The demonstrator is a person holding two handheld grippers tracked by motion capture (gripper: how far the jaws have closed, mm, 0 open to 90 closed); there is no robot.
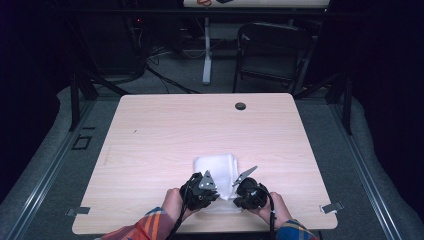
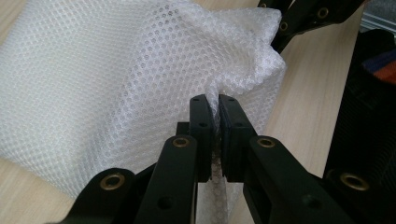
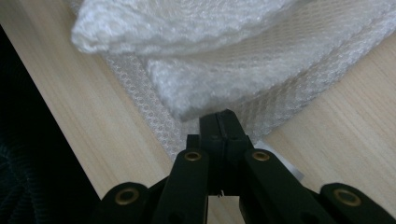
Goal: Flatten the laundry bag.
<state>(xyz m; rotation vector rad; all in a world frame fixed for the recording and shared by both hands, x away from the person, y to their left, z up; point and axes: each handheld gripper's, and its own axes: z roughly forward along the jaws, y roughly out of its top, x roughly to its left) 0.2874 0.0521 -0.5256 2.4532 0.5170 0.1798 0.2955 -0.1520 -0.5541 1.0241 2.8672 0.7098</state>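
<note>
- A person's forearms in plaid orange-and-blue sleeves [image 1: 145, 227] enter at the near edge of the pale wood-grain surface [image 1: 165, 130], each hand holding black tongs.
- The left tongs [image 2: 217, 103] are clamped on a pinch of the white mesh fabric bag [image 2: 116, 79]; a fold of the netting runs down between the two black jaws in the left gripper view.
- The right tongs [image 3: 223, 117] stand with their jaws pressed together at the near edge of the mesh, where a thin layer of netting lies flat on the wood; whether any of it is caught between the jaws cannot be told.
- From above, the left tongs [image 1: 206, 191] and right tongs [image 1: 239, 191] sit close side by side over the near end of the bag [image 1: 216, 165], each topped with a grey three-cornered plate.
- The folded bag lies near the front of the surface, slightly right of its middle, with bunched layers raised at the end nearest the person.
- Farther back, a small dark round grommet [image 1: 240, 106] is set in the surface near its far edge.
- Beyond the surface, a black folding chair [image 1: 272, 52] and a white desk leg [image 1: 206, 50] stand on the grey floor.
</note>
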